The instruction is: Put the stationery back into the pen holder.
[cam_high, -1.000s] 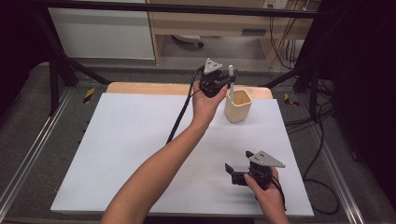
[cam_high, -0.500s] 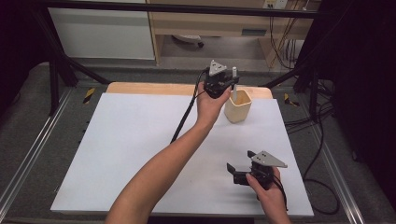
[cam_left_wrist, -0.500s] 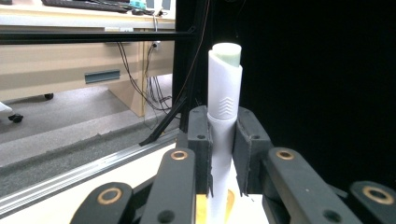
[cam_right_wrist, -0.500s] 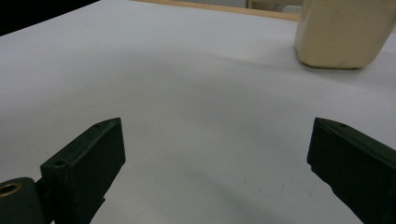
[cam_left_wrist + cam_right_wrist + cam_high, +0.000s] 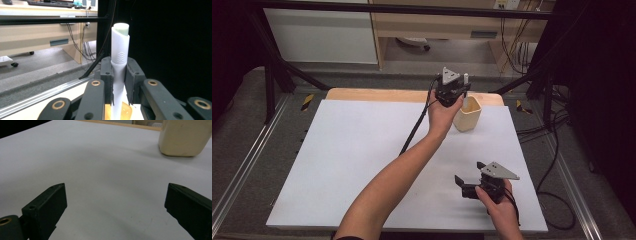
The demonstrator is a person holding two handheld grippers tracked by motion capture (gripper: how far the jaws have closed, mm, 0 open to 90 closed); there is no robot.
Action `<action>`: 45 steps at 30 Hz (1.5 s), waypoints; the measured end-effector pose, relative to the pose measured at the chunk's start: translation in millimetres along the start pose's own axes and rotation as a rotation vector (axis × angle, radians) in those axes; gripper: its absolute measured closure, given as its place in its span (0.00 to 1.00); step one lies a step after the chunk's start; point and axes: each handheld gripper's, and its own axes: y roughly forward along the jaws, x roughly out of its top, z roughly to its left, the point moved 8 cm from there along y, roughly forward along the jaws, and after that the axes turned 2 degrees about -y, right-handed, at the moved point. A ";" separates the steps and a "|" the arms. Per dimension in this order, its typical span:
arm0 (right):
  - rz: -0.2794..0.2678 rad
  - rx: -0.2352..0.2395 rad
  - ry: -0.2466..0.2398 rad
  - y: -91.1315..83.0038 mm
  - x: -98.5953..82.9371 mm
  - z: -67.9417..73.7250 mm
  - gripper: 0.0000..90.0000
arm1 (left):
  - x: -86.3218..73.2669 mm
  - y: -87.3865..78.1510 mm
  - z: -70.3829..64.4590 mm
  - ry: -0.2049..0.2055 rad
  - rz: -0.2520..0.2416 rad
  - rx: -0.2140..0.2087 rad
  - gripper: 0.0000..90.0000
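My left gripper (image 5: 460,89) is clamped on a white tube (image 5: 119,62) with a pale green tip, its 2 jaws pressed against the tube's lower body from either side; in the left gripper view the tube stands upright between them, a row of small embossed chevrons just above the jaw tops, the slanted top end rising well clear of them. I hold that gripper raised at the far edge of the table, right above the cream cup (image 5: 467,114), and the tube's lower end points down toward the cup's mouth, whose yellowish inside shows just under the jaws; I cannot tell whether the tube touches the cup. The gripper's black cable trails back along my forearm across the white table top (image 5: 352,150). My right gripper (image 5: 468,183) sits low near the table's near right edge, well apart from the cup, its 2 jaws spread wide with nothing between them; in the right gripper view they frame bare white surface, and the cream cup stands farther off at the upper right. A strip of bare wood (image 5: 377,94) shows along the table's far edge, and beyond it lie grey floor and a light wooden cabinet (image 5: 437,25)
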 end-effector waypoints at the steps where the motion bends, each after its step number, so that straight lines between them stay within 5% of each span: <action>1: 0.002 0.000 -0.002 -0.1 -0.3 -0.3 0.05 | -1.2 1.1 -0.1 -0.002 -0.002 0.003 0.86; 7: 0.003 0.003 -0.004 0.4 -0.7 -1.1 0.05 | -0.3 -3.8 -2.4 0.026 0.014 0.028 0.48; 11: 0.004 0.000 -0.004 0.6 -0.7 -0.4 0.05 | 4.8 -19.2 -4.5 0.022 -0.002 0.038 0.36; 19: 0.003 -0.005 -0.002 -0.1 -0.4 -0.7 0.05 | 4.0 -55.1 -1.6 0.069 0.055 0.056 0.14; 28: -0.004 -0.019 -0.001 -4.2 -0.8 -1.3 0.04 | 1.6 -96.2 10.2 0.077 0.056 0.046 0.09; 45: -0.013 -0.016 0.005 -7.9 -1.5 4.6 0.03 | -7.9 -169.5 57.3 0.004 0.036 0.097 0.05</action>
